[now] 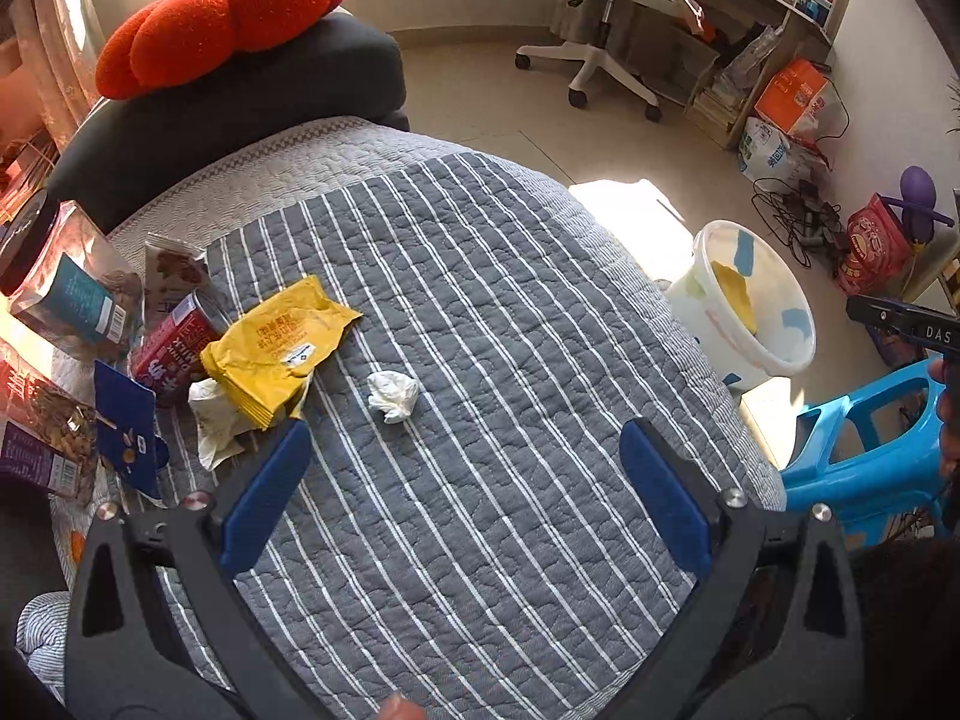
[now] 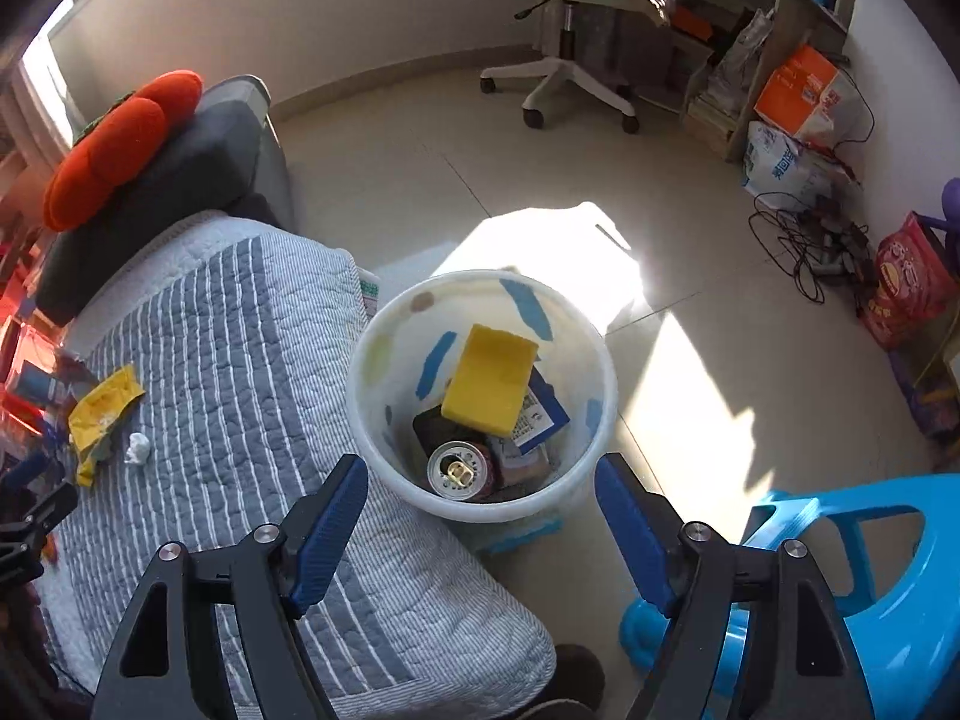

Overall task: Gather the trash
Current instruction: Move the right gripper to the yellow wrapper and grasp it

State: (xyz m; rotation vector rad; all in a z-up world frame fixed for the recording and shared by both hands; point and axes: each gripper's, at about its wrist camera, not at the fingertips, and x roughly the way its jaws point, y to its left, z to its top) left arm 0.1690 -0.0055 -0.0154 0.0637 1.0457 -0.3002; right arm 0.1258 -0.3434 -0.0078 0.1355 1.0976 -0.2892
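A crumpled white tissue (image 1: 393, 396) lies on the grey striped quilt (image 1: 510, 324), just ahead of my open left gripper (image 1: 465, 441). Left of it are a yellow wrapper (image 1: 282, 348), a red can (image 1: 174, 354) on its side, another tissue (image 1: 210, 420) and several snack packs (image 1: 78, 300). My right gripper (image 2: 480, 480) hangs open and empty over the near rim of the white bin (image 2: 480, 396) on the floor. Inside the bin are a yellow box (image 2: 489, 384), a can (image 2: 457, 471) and a blue-white pack (image 2: 540, 414). The wrapper (image 2: 102, 408) and tissue (image 2: 137, 449) also show in the right wrist view.
An orange pumpkin cushion (image 1: 222, 18) rests on a dark pillow (image 1: 240, 114) at the quilt's far end. A blue plastic stool (image 2: 840, 570) stands right of the bin. An office chair (image 2: 564, 30), desk shelves, boxes and tangled cables (image 2: 804, 240) line the far wall.
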